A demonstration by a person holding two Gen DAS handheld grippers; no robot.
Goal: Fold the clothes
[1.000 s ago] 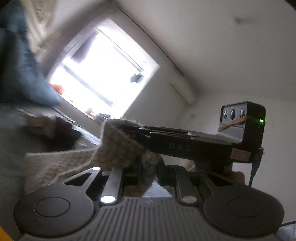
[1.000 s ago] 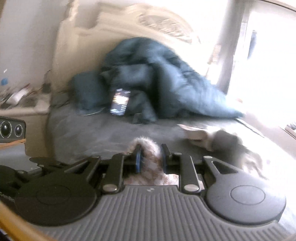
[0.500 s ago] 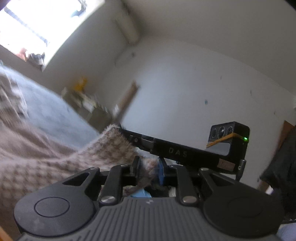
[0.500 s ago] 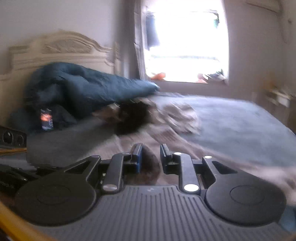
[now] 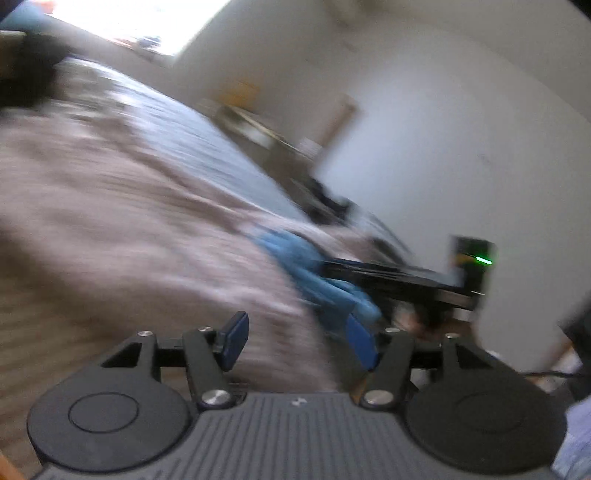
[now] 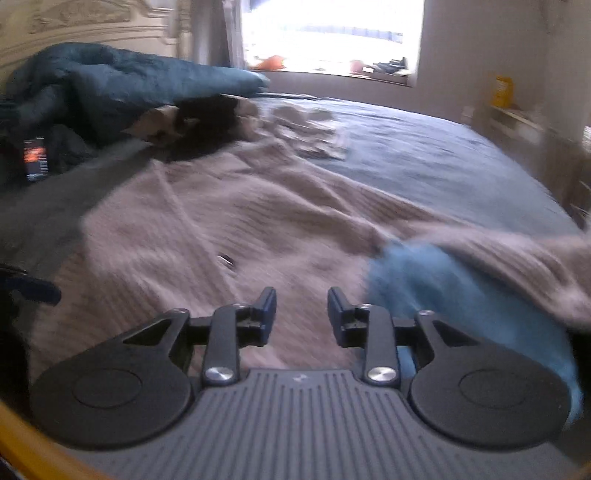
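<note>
A beige knit sweater [image 6: 236,221] lies spread over the blue-grey bed [image 6: 424,147]; in the left wrist view the sweater [image 5: 129,221] is blurred by motion. A blue garment [image 6: 436,284] lies partly under the sweater's right edge, and the same blue garment [image 5: 314,269] shows ahead of the left gripper. My right gripper [image 6: 302,306] hovers open just above the sweater with nothing between its fingers. My left gripper [image 5: 299,336] is open too, low over the sweater. The right gripper's body [image 5: 406,273] shows beyond it.
A dark teal duvet [image 6: 122,81] is heaped at the headboard, with a dark and light pile of clothes [image 6: 192,122] beside it. A phone [image 6: 35,158] lies at the left. A window [image 6: 332,33] and a cluttered side shelf [image 6: 509,107] stand beyond the bed.
Both grippers held the sweater up in the air and swung it toward the bed. Now both have opened, and the sweater lies spread on the bed.
</note>
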